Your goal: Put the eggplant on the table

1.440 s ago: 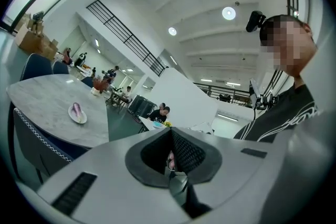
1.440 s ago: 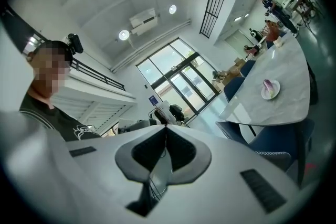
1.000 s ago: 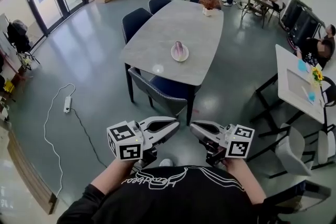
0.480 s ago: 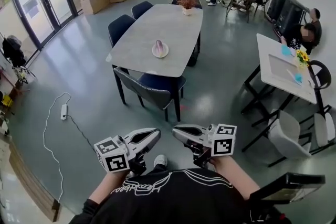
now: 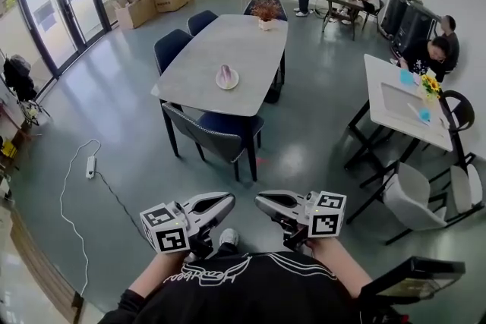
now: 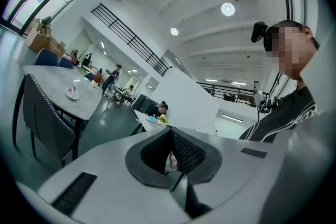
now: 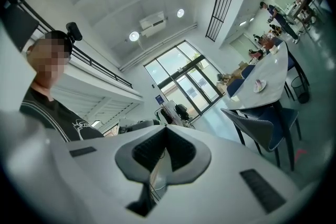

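A pale purple eggplant [image 5: 225,74] lies on a white plate [image 5: 227,83] on the grey oval table [image 5: 228,38], well ahead of me. Both grippers hang close to my chest, far short of the table. My left gripper [image 5: 229,199] and my right gripper [image 5: 260,200] point toward each other, tips a small gap apart, both shut and empty. In the left gripper view the jaws [image 6: 171,148] are closed, and the eggplant [image 6: 72,92] is small at the left. The right gripper view shows closed jaws [image 7: 164,150] and the plate [image 7: 260,85] far off at the right.
Dark blue chairs [image 5: 216,131] ring the table, and a flower pot [image 5: 265,14] stands at its far end. A white table [image 5: 395,106] and a grey chair [image 5: 414,201] are at the right. A power strip with cable [image 5: 89,167] lies on the floor at left. Several people are at the back.
The table with the plate has slid left in the head view and looks a little smaller. Both grippers sit lower in the frame, still shut and tip to tip.
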Demonstrator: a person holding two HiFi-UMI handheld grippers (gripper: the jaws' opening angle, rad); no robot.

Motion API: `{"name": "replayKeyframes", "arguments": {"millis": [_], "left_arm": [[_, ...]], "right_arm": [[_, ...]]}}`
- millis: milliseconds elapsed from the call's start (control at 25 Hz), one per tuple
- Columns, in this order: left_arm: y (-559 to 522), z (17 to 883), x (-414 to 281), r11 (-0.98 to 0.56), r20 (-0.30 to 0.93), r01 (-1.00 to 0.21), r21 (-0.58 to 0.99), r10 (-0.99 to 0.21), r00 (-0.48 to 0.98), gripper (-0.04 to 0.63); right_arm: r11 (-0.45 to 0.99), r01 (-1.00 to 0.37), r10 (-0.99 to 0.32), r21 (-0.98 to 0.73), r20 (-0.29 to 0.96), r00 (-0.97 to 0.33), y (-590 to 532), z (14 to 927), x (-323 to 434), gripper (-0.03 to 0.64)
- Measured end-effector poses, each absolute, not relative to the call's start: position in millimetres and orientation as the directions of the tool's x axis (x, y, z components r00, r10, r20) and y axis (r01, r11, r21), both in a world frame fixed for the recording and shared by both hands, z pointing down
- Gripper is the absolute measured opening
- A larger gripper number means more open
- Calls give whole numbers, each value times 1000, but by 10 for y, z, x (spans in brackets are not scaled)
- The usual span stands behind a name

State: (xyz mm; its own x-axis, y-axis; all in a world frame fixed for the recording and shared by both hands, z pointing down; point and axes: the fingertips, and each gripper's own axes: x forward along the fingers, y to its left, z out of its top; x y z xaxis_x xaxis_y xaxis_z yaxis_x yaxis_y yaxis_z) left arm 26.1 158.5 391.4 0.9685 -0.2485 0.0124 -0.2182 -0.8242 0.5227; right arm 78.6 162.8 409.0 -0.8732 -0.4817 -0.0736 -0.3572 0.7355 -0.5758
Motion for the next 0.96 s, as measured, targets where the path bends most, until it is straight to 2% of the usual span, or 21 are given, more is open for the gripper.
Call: {"name": "replayKeyframes", "arguments": {"millis": [440, 960], "left_arm": [[1740, 3965, 399, -830, -1, -167, 532, -198, 980, 9], [1837, 3963, 568, -839, 14, -166, 518, -186, 982, 8]], "right_arm": [[714, -407, -526, -570, -53, -849, 1766, 4162, 919, 6], [711, -436, -550, -551, -50, -834, 1854, 4066, 1114, 6]]}}
